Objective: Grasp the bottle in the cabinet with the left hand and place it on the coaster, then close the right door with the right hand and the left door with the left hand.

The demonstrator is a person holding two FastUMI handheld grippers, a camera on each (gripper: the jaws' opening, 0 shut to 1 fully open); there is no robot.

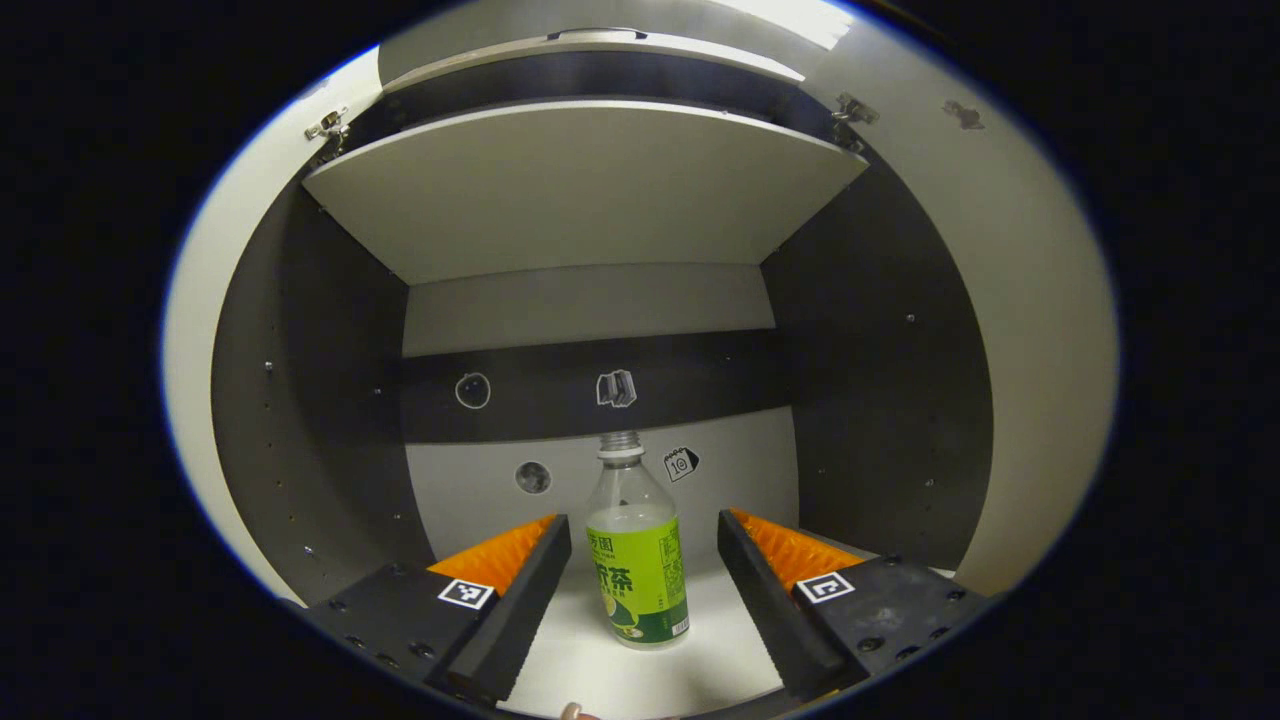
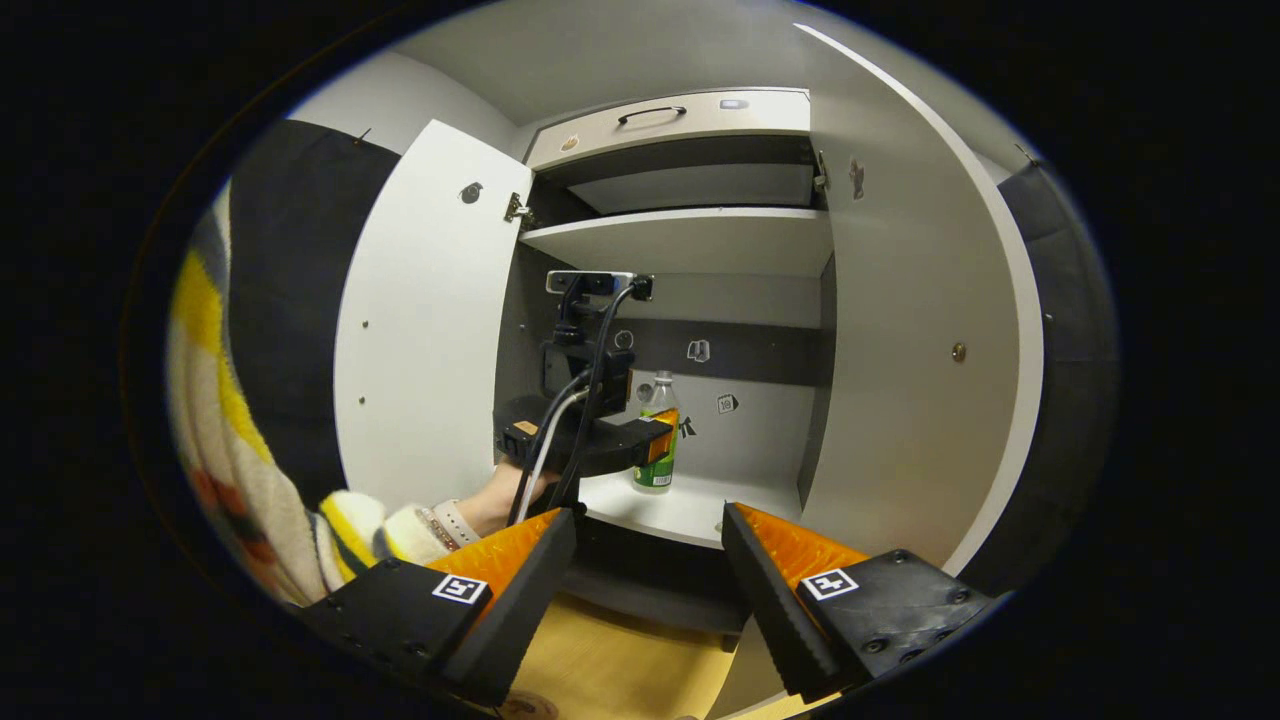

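Both doors of the cabinet [image 2: 700, 240] are swung wide, so the lower shelf [image 1: 640, 680] can be reached freely. The bottle [image 1: 637, 560] stands upright near its front edge, framed but untouched by the left gripper [image 1: 643, 580], whose fingers are spread apart. The right gripper [image 2: 648, 560], likewise spread and empty, is held well back outside.

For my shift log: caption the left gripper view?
Open left tongs flank the upright bottle on the cabinet's lower shelf, not yet gripping.
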